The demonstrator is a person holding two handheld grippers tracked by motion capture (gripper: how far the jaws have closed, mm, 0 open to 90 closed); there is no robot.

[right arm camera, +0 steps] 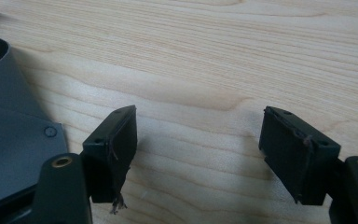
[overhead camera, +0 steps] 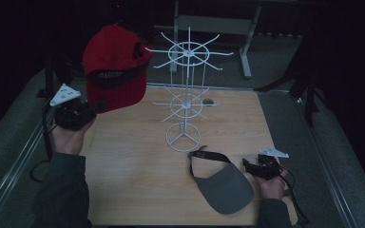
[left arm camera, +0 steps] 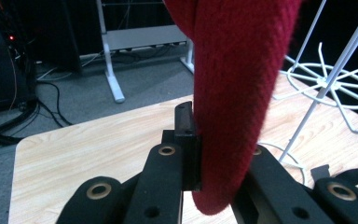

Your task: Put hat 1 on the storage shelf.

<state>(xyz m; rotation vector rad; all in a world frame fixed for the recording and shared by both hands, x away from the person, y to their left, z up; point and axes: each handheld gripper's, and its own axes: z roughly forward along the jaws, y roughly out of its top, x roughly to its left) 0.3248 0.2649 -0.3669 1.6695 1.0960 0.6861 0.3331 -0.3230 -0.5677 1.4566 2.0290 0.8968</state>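
Had the red cap (overhead camera: 115, 66) pinched tight in my left fingers (left arm camera: 186, 140), upper left of frame; right fingers (right arm camera: 116, 149) spread wide, empty, beside the grey visor (overhead camera: 223, 187).

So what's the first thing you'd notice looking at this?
The big red cap, held up in the air at the table's back left, pinched in the left gripper. Next, the white wire rack standing mid-table, and the grey visor lying flat near the front beside the open right gripper.
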